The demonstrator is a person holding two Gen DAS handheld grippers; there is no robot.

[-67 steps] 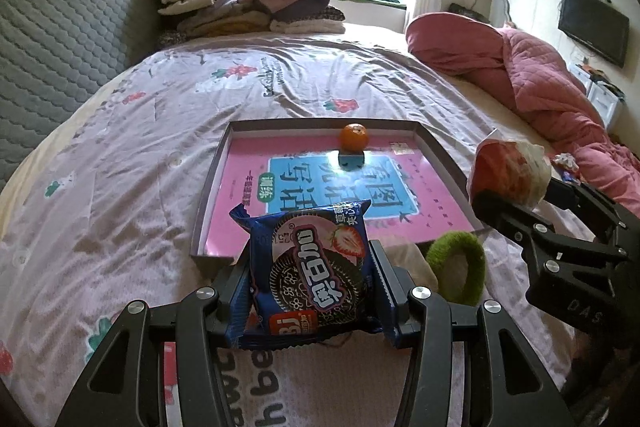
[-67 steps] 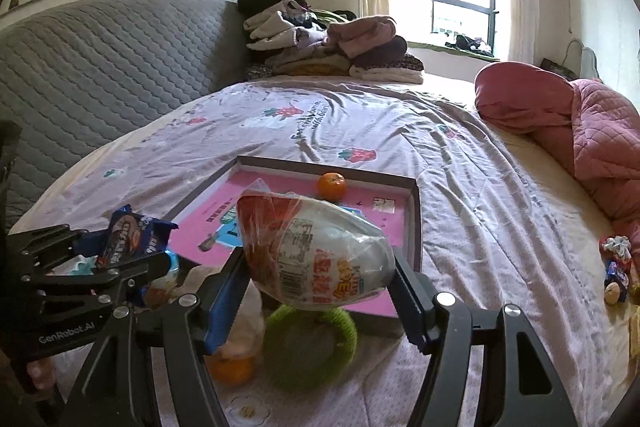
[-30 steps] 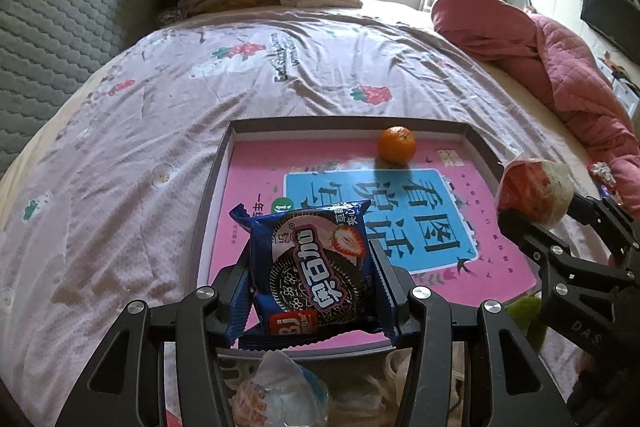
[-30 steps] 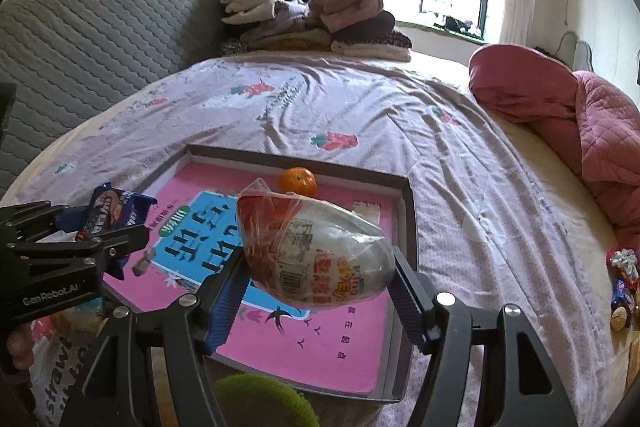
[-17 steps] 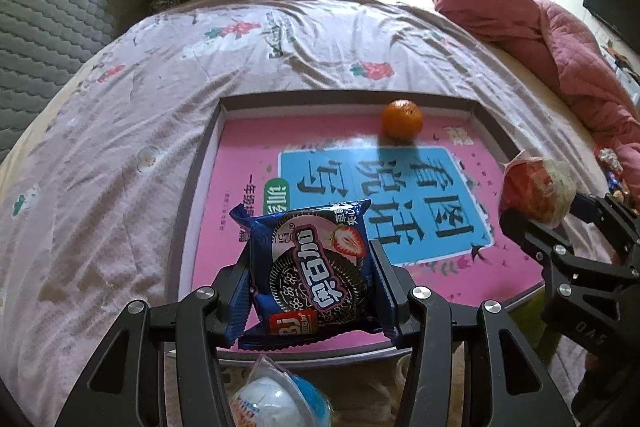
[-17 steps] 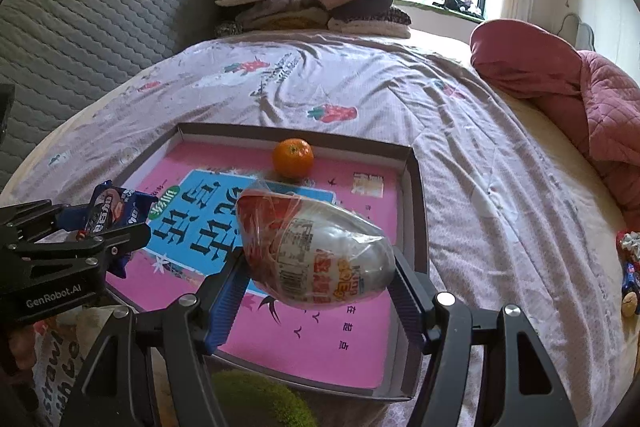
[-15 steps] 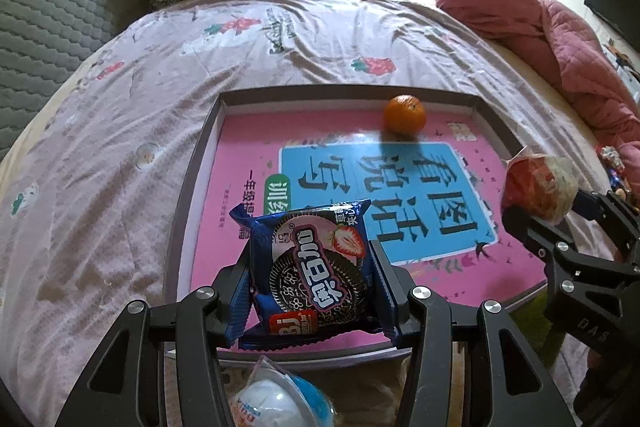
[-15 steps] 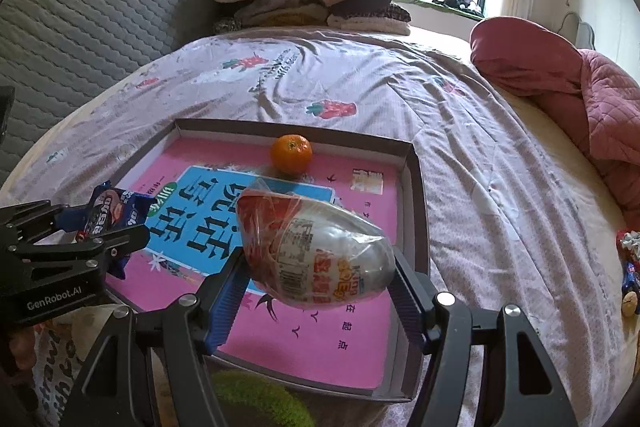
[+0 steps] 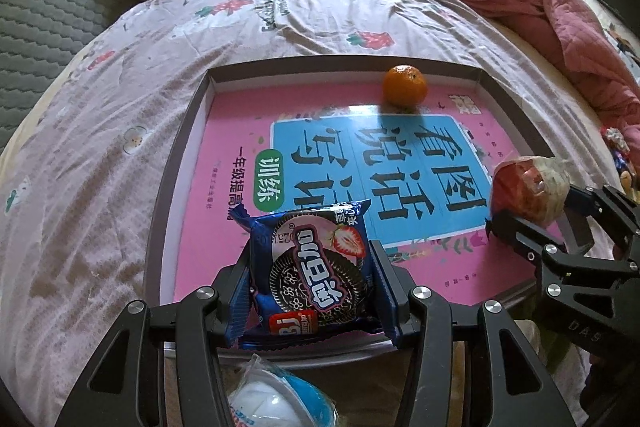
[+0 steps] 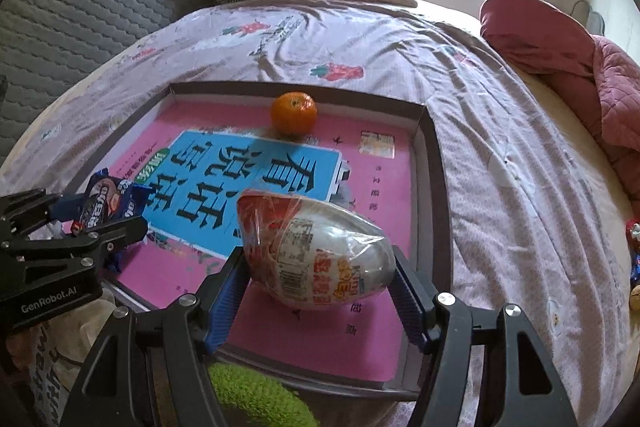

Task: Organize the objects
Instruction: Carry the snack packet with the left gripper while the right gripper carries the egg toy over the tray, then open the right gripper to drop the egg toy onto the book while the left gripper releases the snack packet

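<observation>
Both claws are loaded over the tray (image 9: pixel 172 187)! The left claw (image 9: pixel 310 275) is clamped on a blue strawberry cookie packet (image 9: pixel 310 267), held upright above the tray's near edge, over the pink book cover (image 9: pixel 224 131) that lines the tray floor. The right claw (image 10: pixel 320 267) grips a plastic-wrapped egg-shaped treat (image 10: pixel 316 251), lying sideways between its blue pads (image 10: pixel 226 287), hovering over the tray's near right portion. From the left camera that same egg treat (image 9: pixel 528 191) shows off to the right of the packet, pinched in the other claw (image 9: pixel 532 211). Up at the tray's far wall sits a mandarin (image 9: pixel 405 85), alone on the pink cover, well apart from both claws. The tray rests on the flowered bedspread (image 9: pixel 100 131). Just below the tray's near edge: a blue-and-white wrapped item (image 9: pixel 276 403), and a fuzzy green thing (image 10: pixel 256 399) in the right view.
</observation>
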